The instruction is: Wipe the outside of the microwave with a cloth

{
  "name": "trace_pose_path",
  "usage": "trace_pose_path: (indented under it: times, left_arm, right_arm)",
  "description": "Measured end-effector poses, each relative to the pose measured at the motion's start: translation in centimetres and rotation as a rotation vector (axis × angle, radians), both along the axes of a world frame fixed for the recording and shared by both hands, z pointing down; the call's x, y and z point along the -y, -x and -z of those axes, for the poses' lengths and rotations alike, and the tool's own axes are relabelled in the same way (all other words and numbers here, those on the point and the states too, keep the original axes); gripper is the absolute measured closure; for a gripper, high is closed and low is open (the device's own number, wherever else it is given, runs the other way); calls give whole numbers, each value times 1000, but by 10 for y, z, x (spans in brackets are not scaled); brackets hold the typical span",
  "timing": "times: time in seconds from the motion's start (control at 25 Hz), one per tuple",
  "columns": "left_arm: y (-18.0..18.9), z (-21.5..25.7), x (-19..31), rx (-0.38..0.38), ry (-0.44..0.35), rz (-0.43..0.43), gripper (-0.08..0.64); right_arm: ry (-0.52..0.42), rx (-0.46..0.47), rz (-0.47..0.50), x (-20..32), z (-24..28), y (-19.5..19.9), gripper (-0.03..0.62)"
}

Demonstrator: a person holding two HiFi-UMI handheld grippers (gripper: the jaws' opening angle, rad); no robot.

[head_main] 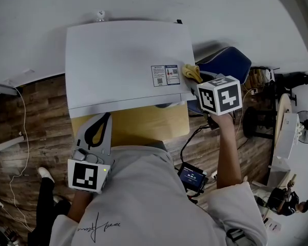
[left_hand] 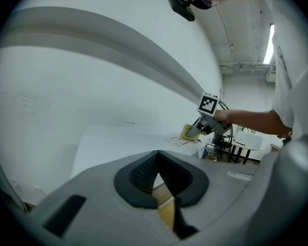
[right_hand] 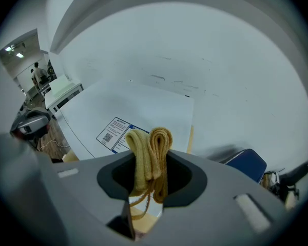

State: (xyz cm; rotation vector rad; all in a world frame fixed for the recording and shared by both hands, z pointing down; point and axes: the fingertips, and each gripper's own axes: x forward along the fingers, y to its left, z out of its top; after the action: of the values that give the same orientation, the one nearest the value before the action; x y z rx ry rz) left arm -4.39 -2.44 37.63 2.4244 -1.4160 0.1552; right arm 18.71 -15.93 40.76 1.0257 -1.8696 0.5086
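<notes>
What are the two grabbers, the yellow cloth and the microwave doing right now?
left gripper: shut, nothing between its jaws, held in front of the microwave.
right gripper: shut on the cloth.
cloth: folded, pinched in the jaws, at the right edge of the microwave's top by the sticker.
microwave: on the wooden table; whether its door is open or shut cannot be seen from above.

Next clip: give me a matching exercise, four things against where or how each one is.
Things:
1. cloth
2. microwave
3. left tool
4. label

States:
A. white, standing on a table
B. shut, holding nothing
C. stuck on the microwave's top, near its right front corner
D. clamped in the right tool

Pairs: 1-D, 2-A, 3-B, 4-C
</notes>
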Motion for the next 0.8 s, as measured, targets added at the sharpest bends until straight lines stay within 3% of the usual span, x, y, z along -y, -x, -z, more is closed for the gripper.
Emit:
trace_pose_path:
  times: [0.8]
  left_arm:
    - [6, 3, -11, -10, -16, 23, 565]
  right_arm:
    - [12, 42, 131, -20, -2, 67, 471]
